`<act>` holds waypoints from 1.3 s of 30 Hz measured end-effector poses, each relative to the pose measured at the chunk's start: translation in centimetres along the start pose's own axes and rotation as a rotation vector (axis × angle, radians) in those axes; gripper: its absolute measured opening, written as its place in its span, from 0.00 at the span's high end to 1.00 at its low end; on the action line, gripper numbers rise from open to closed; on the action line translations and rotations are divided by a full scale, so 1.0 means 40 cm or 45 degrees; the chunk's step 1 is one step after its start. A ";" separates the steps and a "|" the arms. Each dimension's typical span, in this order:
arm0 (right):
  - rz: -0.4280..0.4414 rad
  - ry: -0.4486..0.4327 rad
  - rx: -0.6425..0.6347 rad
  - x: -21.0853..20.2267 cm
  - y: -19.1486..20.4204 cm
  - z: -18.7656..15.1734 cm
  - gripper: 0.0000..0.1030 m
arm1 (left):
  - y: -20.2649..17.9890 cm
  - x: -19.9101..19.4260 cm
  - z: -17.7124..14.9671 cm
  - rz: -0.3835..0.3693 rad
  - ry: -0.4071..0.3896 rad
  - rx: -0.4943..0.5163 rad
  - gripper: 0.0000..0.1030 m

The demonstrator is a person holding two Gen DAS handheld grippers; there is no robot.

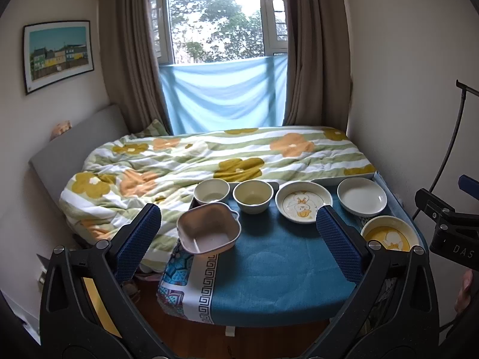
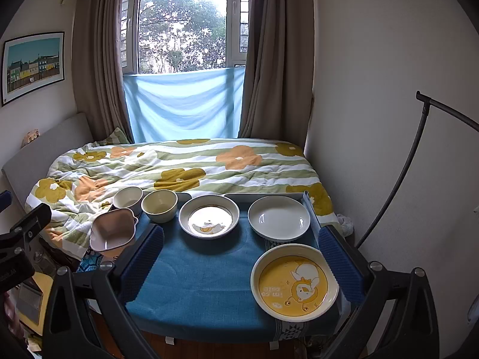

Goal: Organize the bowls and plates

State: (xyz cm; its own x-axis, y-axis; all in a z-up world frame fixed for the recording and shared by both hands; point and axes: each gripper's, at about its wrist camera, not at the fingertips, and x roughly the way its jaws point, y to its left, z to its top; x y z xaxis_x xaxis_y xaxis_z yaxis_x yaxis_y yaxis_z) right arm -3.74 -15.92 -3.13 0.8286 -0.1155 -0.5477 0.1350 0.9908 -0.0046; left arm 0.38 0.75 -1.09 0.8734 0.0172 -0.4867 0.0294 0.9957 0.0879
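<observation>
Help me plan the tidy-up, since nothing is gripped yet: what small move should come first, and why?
Probably bring the left gripper down onto the pink square bowl. Both grippers are open and empty, and that bowl sits at the table's left edge, seeming to overhang the blue cloth, while the round bowls and plates sit further in.

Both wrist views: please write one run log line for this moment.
left gripper: open, empty | right gripper: open, empty | three bowls, three plates on blue cloth, none stacked

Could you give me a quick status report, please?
Both grippers open, empty, above the table. Three plates, three bowls unstacked. Pink bowl overhangs the left edge. Nothing in the way.
</observation>
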 end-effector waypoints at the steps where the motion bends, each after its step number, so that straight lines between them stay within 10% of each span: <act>1: 0.001 0.000 -0.001 0.000 0.000 0.000 0.00 | 0.001 -0.001 -0.001 -0.001 0.001 -0.001 0.00; 25: 0.002 0.073 0.006 0.028 -0.075 -0.015 0.00 | -0.105 0.042 0.016 -0.057 0.093 0.057 0.00; 39: -0.124 0.483 0.253 0.258 -0.361 -0.223 0.00 | -0.470 0.460 -0.102 -0.601 0.548 0.390 0.00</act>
State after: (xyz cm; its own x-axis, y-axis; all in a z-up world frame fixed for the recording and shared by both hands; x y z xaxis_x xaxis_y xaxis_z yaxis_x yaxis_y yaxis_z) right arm -1.99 -30.80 -16.20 0.5537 -0.1372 -0.8213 0.3356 0.9394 0.0693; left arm 13.92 -17.27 -15.23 0.4657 -0.3123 -0.8280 0.5478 0.8366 -0.0074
